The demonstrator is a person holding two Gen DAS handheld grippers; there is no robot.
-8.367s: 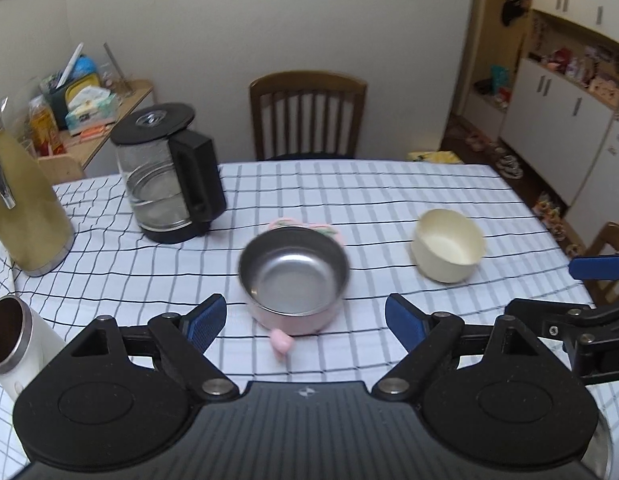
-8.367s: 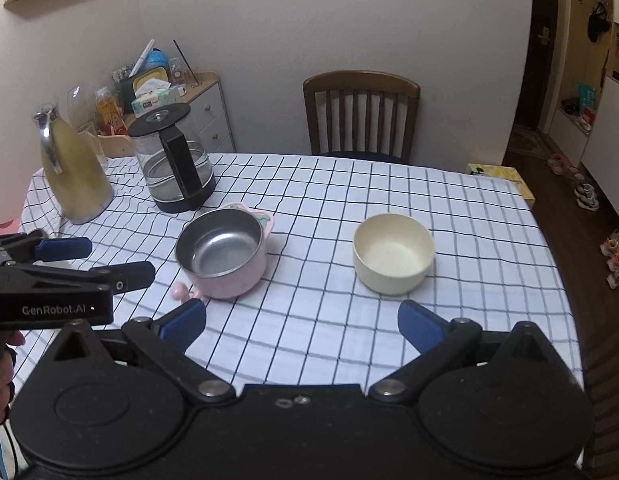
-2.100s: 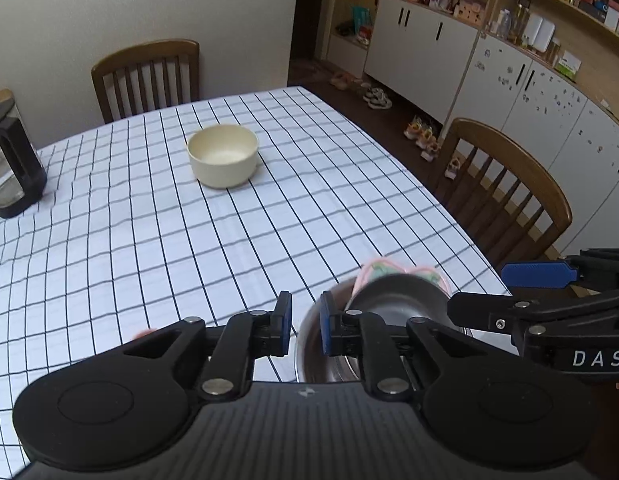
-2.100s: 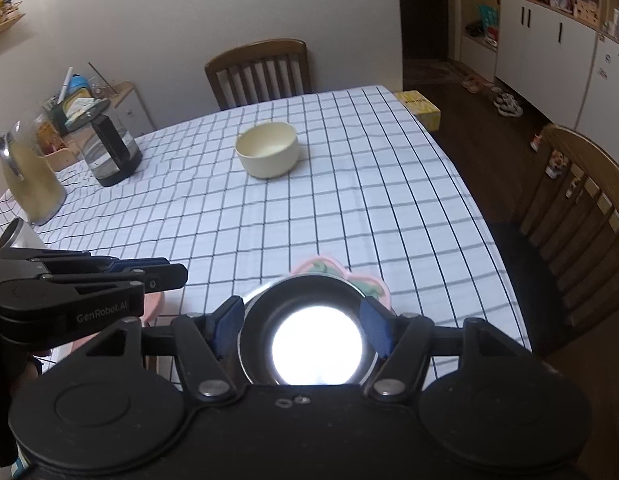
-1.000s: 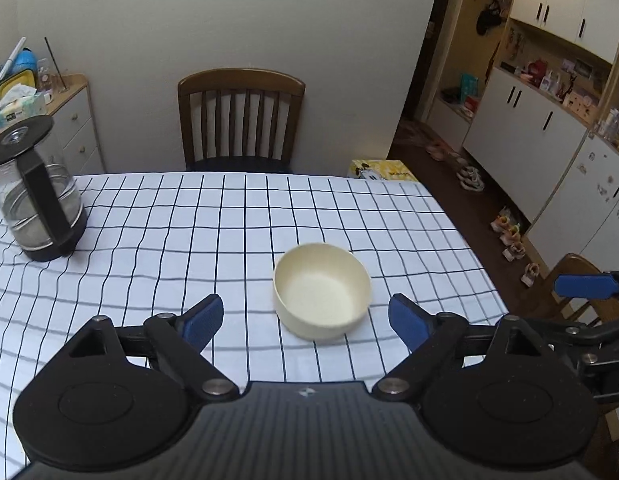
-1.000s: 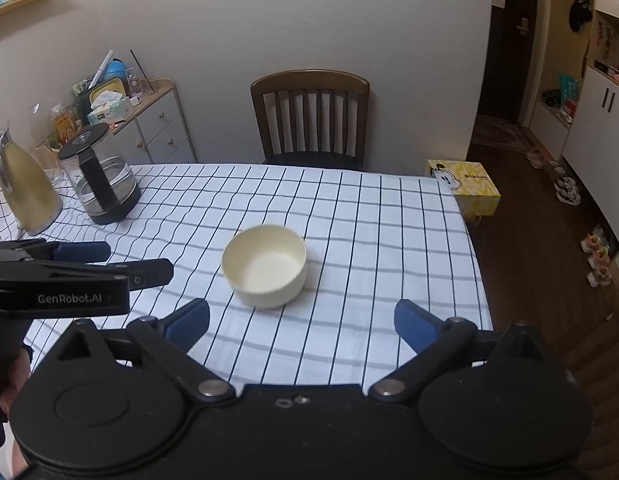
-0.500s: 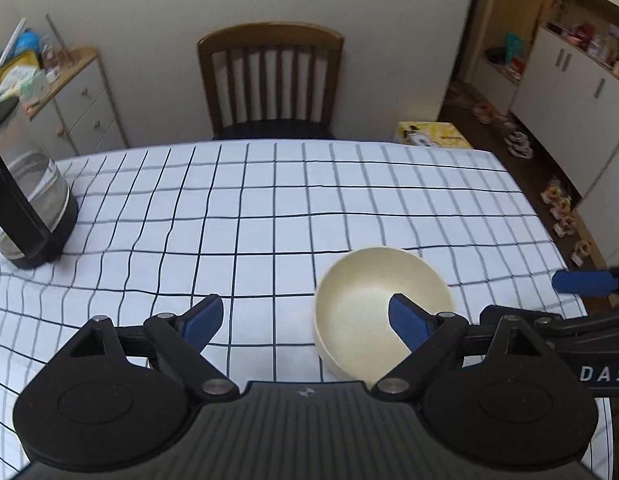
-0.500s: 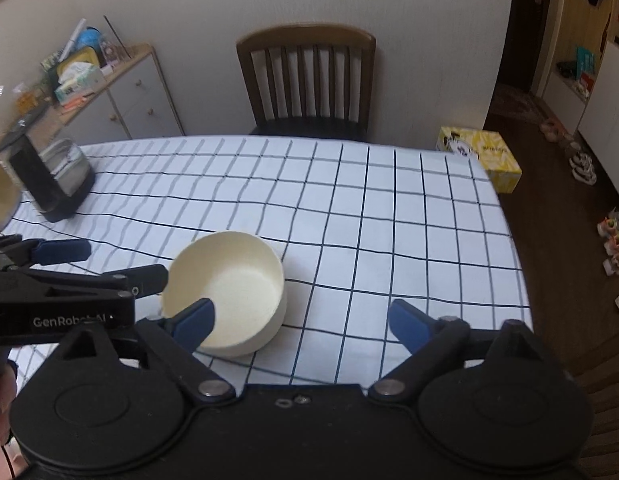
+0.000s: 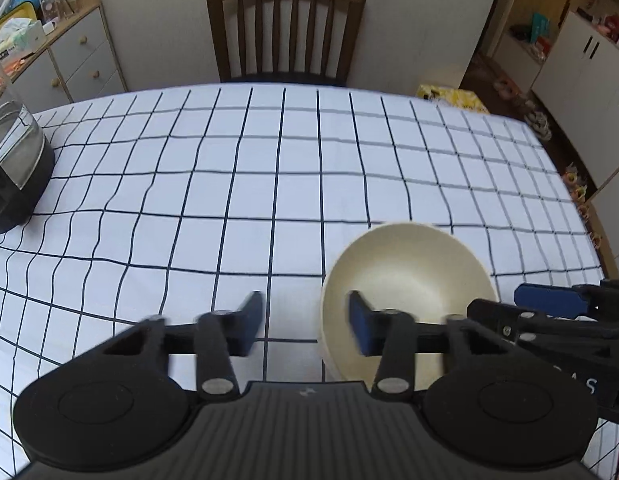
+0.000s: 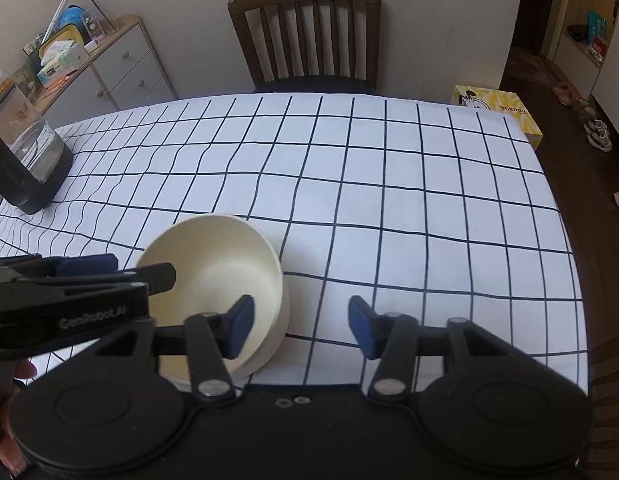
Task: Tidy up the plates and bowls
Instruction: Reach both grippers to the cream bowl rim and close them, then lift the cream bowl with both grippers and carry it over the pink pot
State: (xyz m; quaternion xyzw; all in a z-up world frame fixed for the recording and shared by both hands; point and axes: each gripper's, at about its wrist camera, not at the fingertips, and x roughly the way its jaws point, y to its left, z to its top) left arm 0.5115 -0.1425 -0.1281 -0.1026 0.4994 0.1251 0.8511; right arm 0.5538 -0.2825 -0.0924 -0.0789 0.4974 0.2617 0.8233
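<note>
A cream bowl point(image 9: 409, 276) stands on the checked tablecloth point(image 9: 237, 184). My left gripper point(image 9: 305, 322) straddles the bowl's left rim, one blue pad inside and the other outside over the cloth. Its jaws are closing, and the pads stand apart from the wall. In the right wrist view the same bowl point(image 10: 213, 264) has its right rim between the fingers of my right gripper point(image 10: 300, 326), whose jaws are also closing without touching it. Each gripper shows at the edge of the other's view: the right gripper point(image 9: 545, 304) and the left gripper point(image 10: 109, 270).
A glass kettle point(image 10: 25, 160) on a black base stands at the table's far left. A wooden chair point(image 9: 285, 28) is tucked in at the far side. A yellow box point(image 10: 497, 114) lies on the floor past the right table edge. A sideboard point(image 10: 121, 68) stands back left.
Both grippers came down and forward onto the bowl. Their jaws narrowed from wide open, and each now straddles one side of the rim.
</note>
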